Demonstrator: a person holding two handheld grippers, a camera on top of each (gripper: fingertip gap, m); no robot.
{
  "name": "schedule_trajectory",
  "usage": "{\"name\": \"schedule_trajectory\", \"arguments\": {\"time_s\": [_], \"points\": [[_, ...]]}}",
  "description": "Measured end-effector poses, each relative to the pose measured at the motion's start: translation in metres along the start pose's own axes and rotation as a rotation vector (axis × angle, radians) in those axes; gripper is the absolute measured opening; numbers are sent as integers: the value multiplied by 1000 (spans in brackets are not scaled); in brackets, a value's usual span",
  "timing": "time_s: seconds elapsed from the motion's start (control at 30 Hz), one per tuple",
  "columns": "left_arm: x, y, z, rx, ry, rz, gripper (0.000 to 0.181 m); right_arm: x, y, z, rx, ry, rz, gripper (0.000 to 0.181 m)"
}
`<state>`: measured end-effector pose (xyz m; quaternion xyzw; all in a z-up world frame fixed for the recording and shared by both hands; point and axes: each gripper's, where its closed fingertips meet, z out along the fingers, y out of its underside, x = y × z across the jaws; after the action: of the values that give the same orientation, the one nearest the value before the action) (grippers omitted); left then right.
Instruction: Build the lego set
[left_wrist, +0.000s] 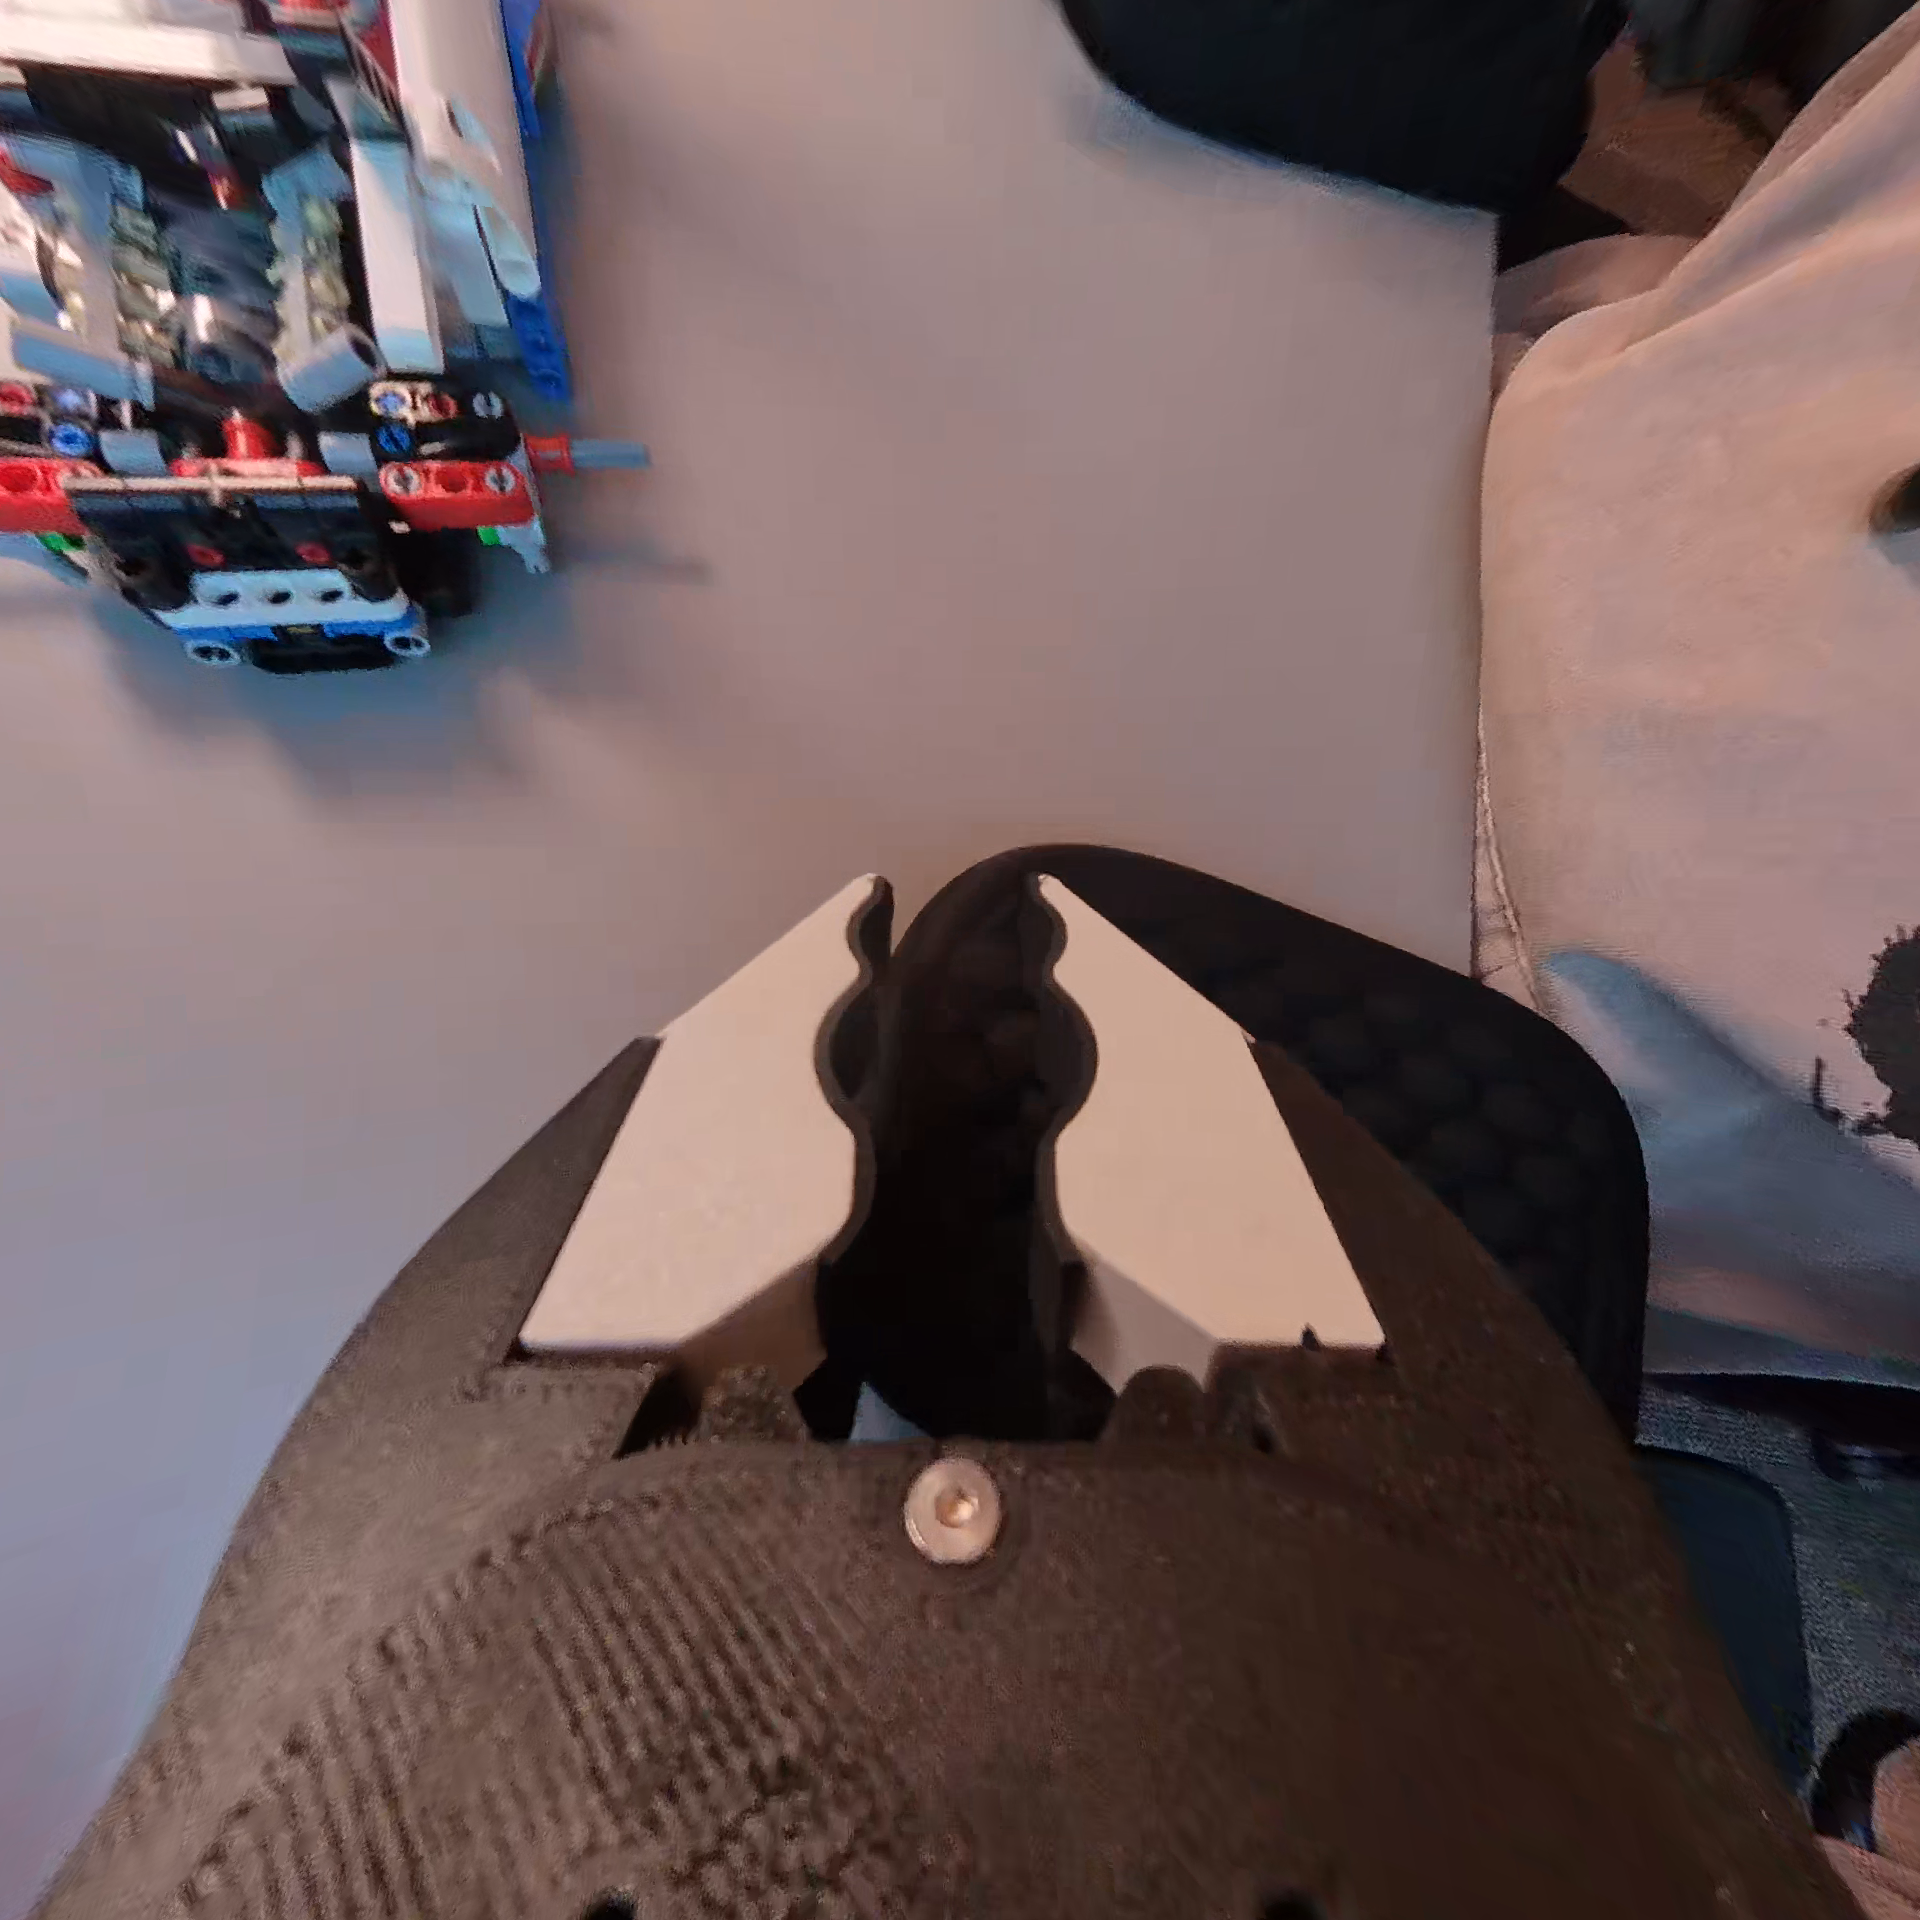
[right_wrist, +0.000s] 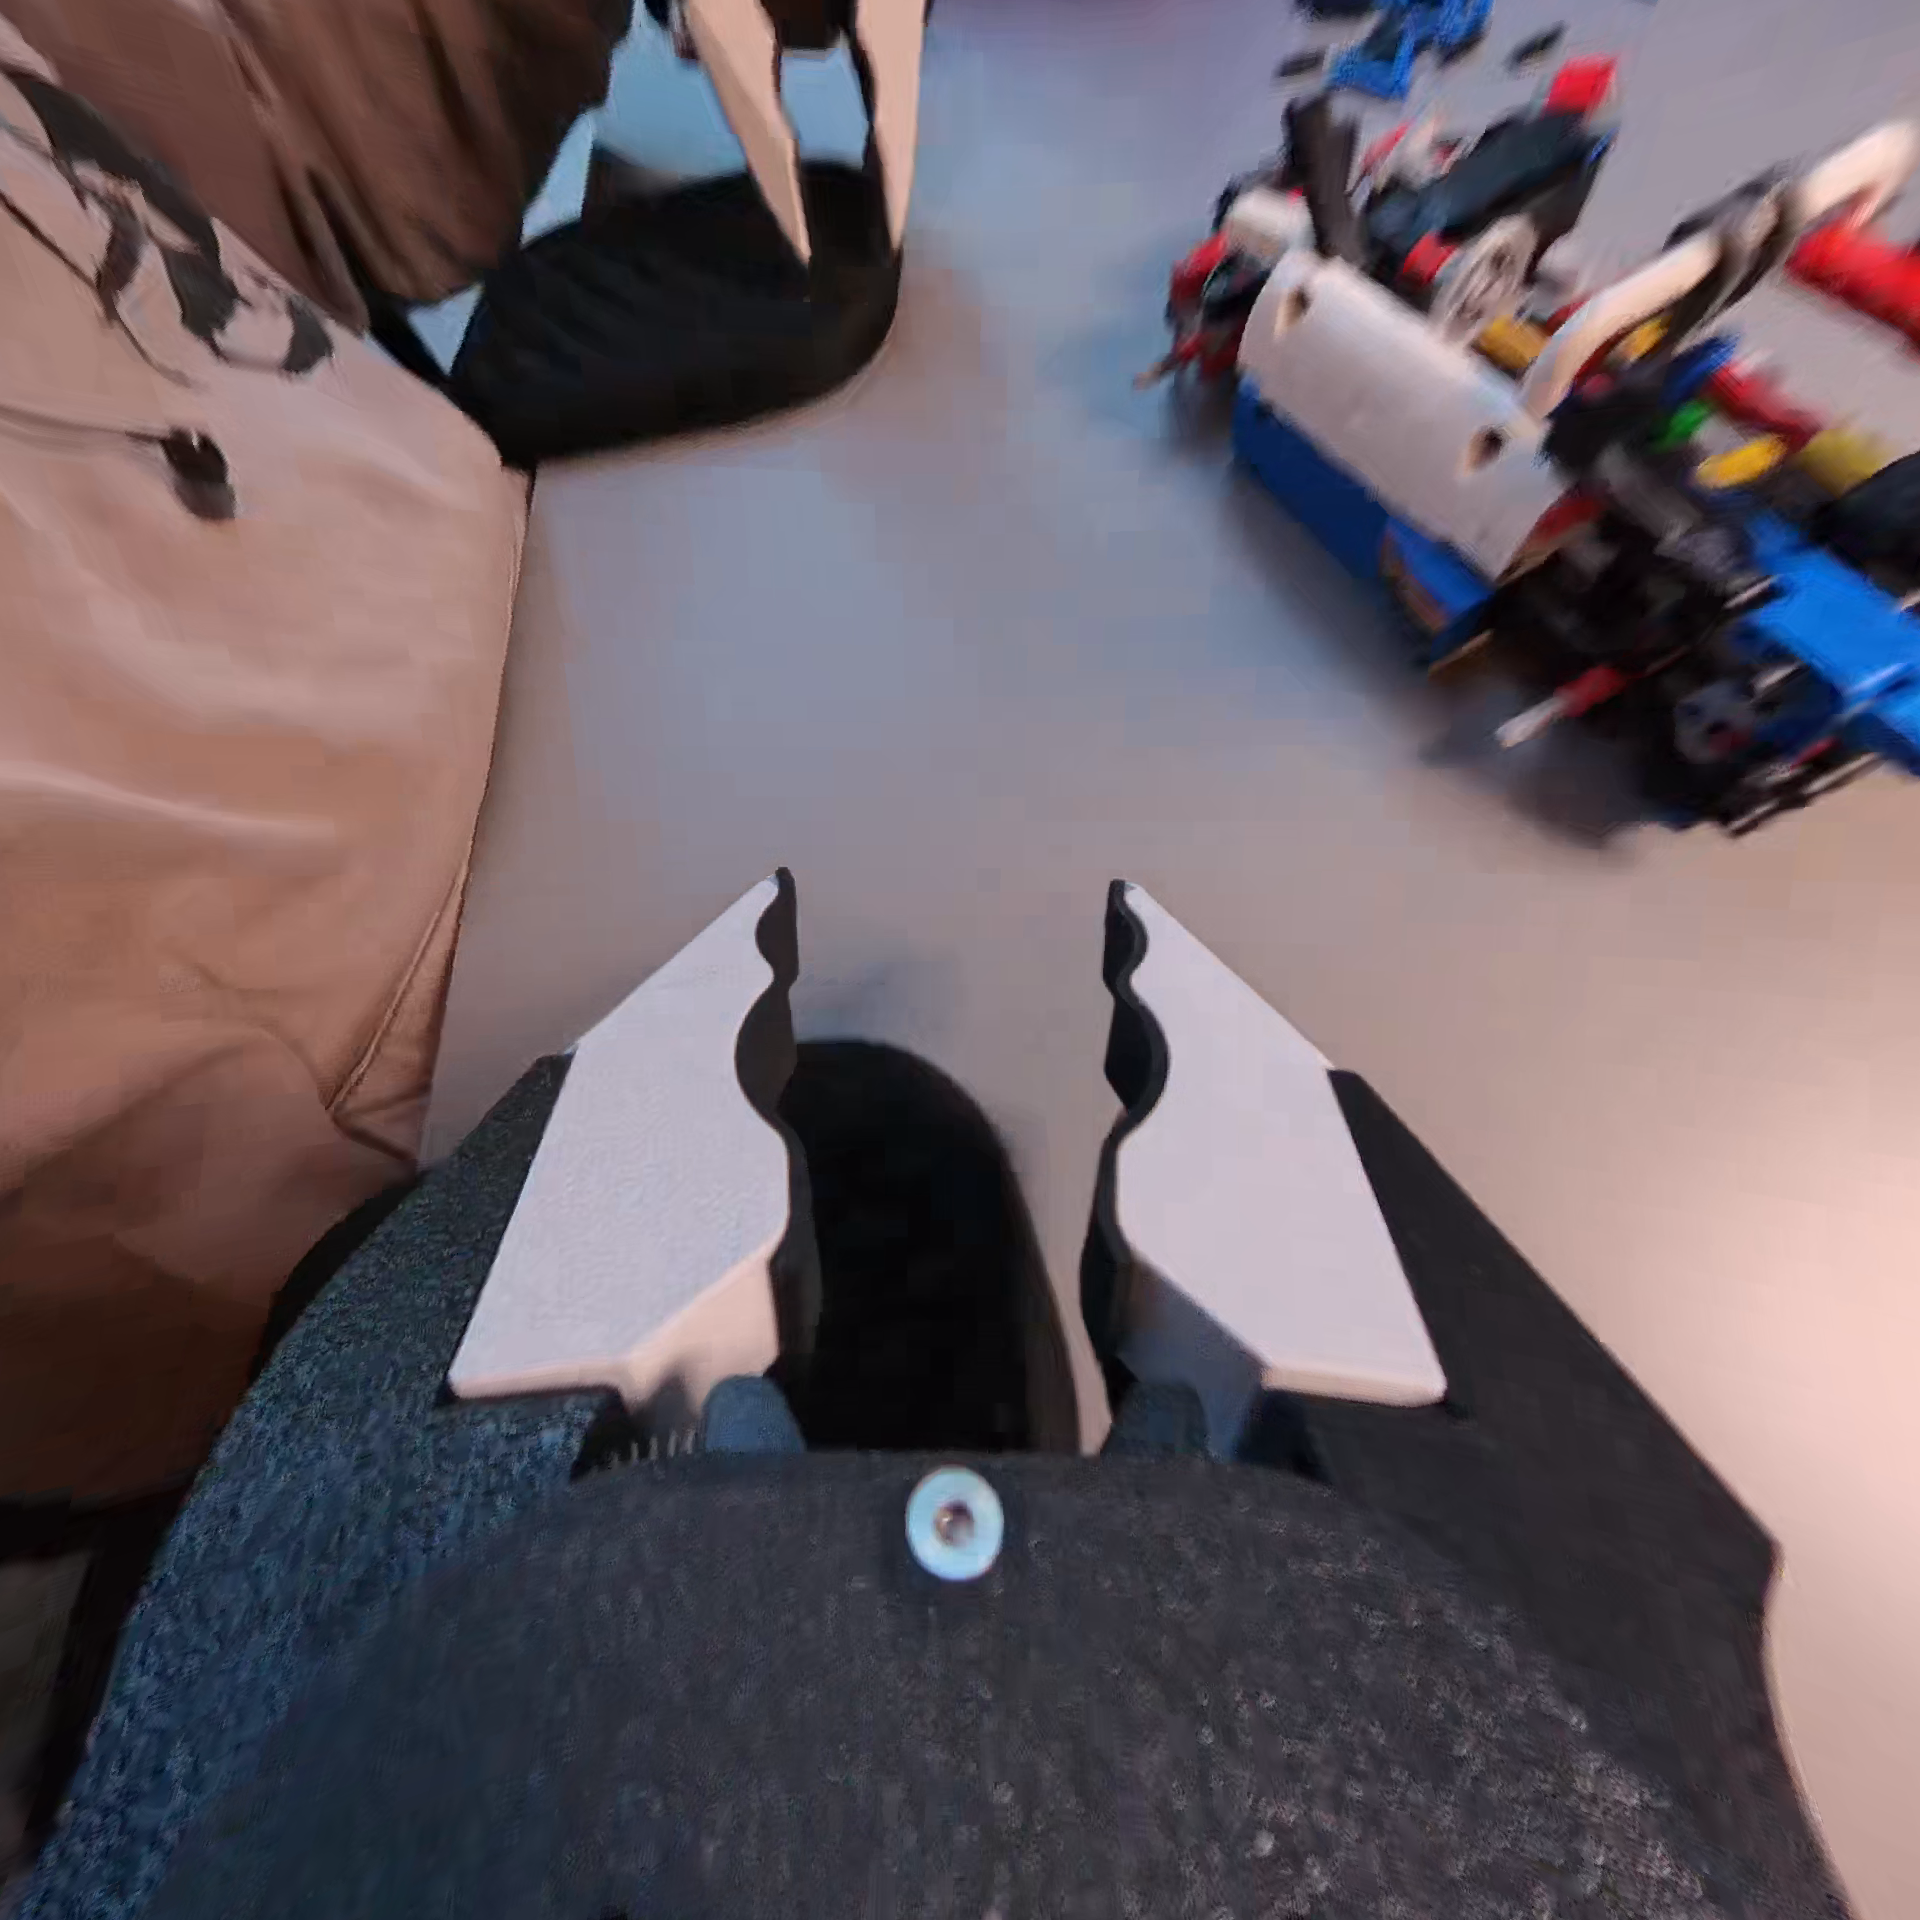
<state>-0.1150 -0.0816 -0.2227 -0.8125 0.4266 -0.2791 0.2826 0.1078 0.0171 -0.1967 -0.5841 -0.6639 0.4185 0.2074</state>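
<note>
Left claw (left_wrist: 961, 883) narrow, right claw (right_wrist: 951, 883) wide; lego model (right_wrist: 1538, 468) well apart on table (right_wrist: 935, 675).

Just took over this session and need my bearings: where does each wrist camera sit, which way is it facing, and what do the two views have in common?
Left wrist view: sits behind the left gripper, looking down along nearly closed fingers at the grey table; lego model upper left, person's beige shirt at right.
Right wrist view: behind the right gripper, fingers apart with nothing between, facing the table; lego model upper right, blurred; shirt at left, left gripper far off at the top.
Shared: table, lego model, shirt.
</note>
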Motion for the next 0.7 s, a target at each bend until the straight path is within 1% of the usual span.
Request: {"name": "schedule_trajectory", "arguments": {"time_s": [0.07, 0.1, 0.17, 0.2, 0.23, 0.27, 0.3, 0.33, 0.37, 0.4, 0.43, 0.47, 0.5, 0.53, 0.6, 0.63, 0.67, 0.7], "points": [[-10, -17, -8, 57, -4, -17, 26, 25, -39, -8, 149, 117, -49, 55], [-24, -31, -11, 94, -56, -9, 30, 38, -62, -14, 229, 178, -82, 53], [-63, -73, -22, 232, -231, 22, 31, 63, -116, -29, 406, 298, -112, 52], [-85, -98, -31, 338, -331, 8, 30, 75, -139, -36, 466, 351, -106, 51], [-106, -120, -42, 455, -422, -28, 29, 88, -155, -39, 495, 416, -102, 51], [-123, -135, -50, 563, -503, -78, 29, 100, -165, -40, 509, 487, -105, 51], [-137, -144, -56, 649, -576, -128, 30, 109, -169, -38, 532, 552, -105, 51], [-146, -147, -57, 711, -635, -160, 32, 115, -170, -35, 561, 606, -104, 50], [-148, -146, -53, 741, -667, -167, 35, 116, -165, -29, 581, 634, -110, 49], [-147, -142, -42, 721, -670, -150, 37, 116, -157, -22, 566, 654, -128, 48], [-141, -135, -26, 649, -632, -112, 39, 116, -148, -18, 513, 675, -166, 50], [-135, -125, -11, 562, -585, -72, 56, 120, -141, -21, 468, 709, -202, 52], [-132, -114, -1, 490, -554, -45, 68, 124, -139, -32, 473, 736, -209, 52], [-131, -106, 3, 457, -529, -34, 72, 125, -142, -48, 533, 734, -185, 53], [-123, -100, 7, 453, -411, -73, 89, 131, -144, -79, 647, 721, -106, 58], [-120, -97, 13, 434, -346, -107, 99, 136, -139, -87, 644, 729, -88, 60], [-119, -91, 20, 389, -314, -116, 103, 144, -129, -86, 595, 740, -83, 62], [-121, -83, 30, 324, -315, -94, 102, 151, -118, -79, 532, 734, -69, 64]]}}
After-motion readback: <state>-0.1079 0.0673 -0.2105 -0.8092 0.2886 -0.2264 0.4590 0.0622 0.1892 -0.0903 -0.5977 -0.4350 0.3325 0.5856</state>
